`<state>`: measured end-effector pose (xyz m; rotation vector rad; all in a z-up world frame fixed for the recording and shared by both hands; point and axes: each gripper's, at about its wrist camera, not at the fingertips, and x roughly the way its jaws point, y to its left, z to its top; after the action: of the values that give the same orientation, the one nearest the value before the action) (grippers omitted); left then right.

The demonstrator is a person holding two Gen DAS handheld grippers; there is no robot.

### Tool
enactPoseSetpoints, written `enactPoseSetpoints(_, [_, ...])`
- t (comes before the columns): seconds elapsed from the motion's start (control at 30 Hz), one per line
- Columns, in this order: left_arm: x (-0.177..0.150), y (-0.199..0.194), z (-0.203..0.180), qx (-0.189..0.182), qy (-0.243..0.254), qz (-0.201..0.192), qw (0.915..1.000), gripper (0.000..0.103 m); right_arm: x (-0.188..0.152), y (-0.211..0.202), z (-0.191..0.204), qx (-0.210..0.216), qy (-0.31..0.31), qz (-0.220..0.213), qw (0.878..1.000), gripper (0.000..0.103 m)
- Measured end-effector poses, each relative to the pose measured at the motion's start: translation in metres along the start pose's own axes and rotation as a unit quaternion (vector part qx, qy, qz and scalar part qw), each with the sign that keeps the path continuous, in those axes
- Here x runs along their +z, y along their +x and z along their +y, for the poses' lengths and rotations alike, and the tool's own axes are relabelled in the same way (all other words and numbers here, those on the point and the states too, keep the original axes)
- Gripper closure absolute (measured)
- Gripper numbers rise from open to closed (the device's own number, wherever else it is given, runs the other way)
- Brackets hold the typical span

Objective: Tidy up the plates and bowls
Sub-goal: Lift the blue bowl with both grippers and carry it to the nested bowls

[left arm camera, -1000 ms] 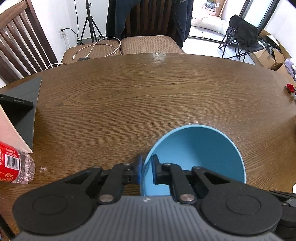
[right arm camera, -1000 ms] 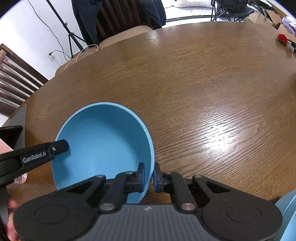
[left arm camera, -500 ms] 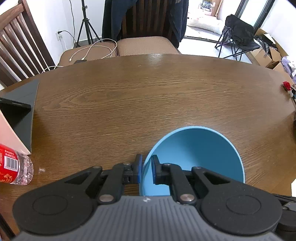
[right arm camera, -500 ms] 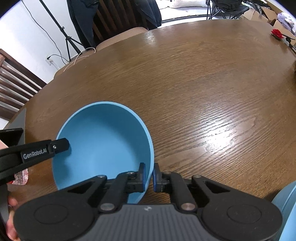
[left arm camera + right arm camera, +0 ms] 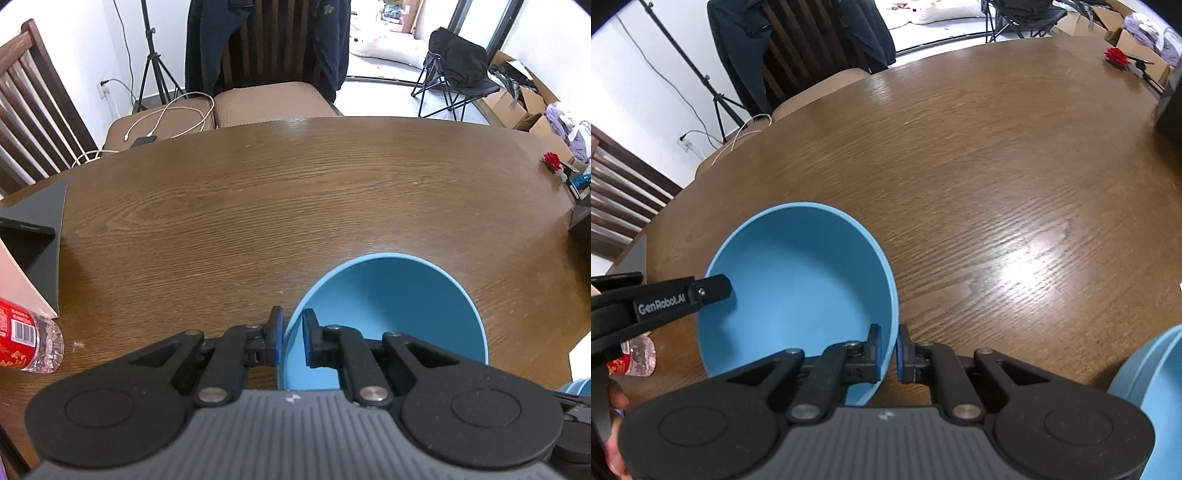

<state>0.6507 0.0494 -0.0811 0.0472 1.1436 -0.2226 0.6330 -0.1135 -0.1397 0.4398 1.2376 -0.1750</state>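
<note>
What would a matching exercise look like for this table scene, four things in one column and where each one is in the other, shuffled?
Things:
1. blue bowl
2. bottle
3. red flower
4. white cable

Places:
A. on the chair seat
B. far right edge of the table
C. rim pinched in the left tongs
D. left edge of the table

Pairs: 1-C, 2-D, 3-B, 4-A.

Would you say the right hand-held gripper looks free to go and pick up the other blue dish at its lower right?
Probably not yet: the right hand-held gripper is shut on the blue bowl rim, so its jaws are occupied.
</note>
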Motion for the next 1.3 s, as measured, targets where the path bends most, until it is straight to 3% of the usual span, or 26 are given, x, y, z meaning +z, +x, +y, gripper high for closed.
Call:
enactPoseSetpoints(0.53, [-0.019, -0.045, -0.042, 0.006, 0.025, -0.024, 0.9994, 0.092, -0.022, -0.046, -0.033, 0.010, 0.020, -0.025, 0.999, 0.095])
enactPoseSetpoints(1.3, [-0.074, -0.108, -0.091, 0.016, 0.035, -0.050, 0.9980, 0.091, -0.063, -0.097, -0.082, 0.026, 0.025, -0.049, 0.998, 0.095])
